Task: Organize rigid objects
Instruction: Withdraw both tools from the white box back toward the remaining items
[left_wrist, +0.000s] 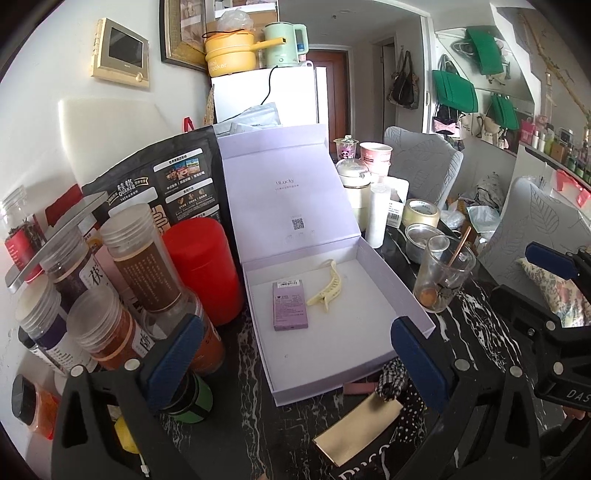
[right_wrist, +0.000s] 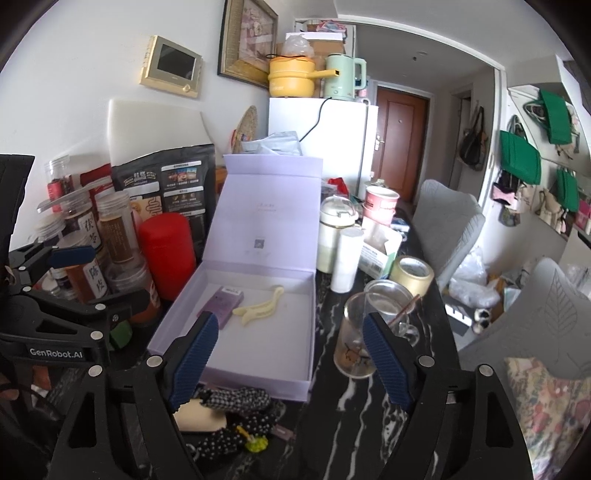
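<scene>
Left wrist view: lilac gift box (left_wrist: 373, 325) on a dark marbled table (left_wrist: 476, 332), hinged lid propped upright behind it. Inside, only 2 items: purple flat packet (left_wrist: 290, 305) and cream hair clip (left_wrist: 325, 283), side by side toward the back left, just apart. Rest of the white floor bare. Left gripper (left_wrist: 295, 362) in front of the box, blue fingers spread wide, nothing between the pads. Right gripper (right_wrist: 295, 365) likewise spread, empty, hovering over the box's near edge.

Judged early in the task: 2 things packed, more loose. Still outside, just in front of the box: gold card (left_wrist: 356, 432), pink strip (left_wrist: 360, 388), checked and polka-dot fabric pieces (right_wrist: 236, 400), small yellow-green trinket (right_wrist: 255, 441).

Other containers: glass mug (left_wrist: 443, 273) right of the box, holding a thin copper-coloured stick and a smaller glass piece. Metal bowl (left_wrist: 419, 240) behind it, contents unclear. Tape roll (left_wrist: 421, 212) further back. Red canister (left_wrist: 201, 266) touching or nearly touching the box's left wall, closed. Cluster of clear spice jars (left_wrist: 122, 258) left of that, filled with brown and reddish contents, lids on.
</scene>
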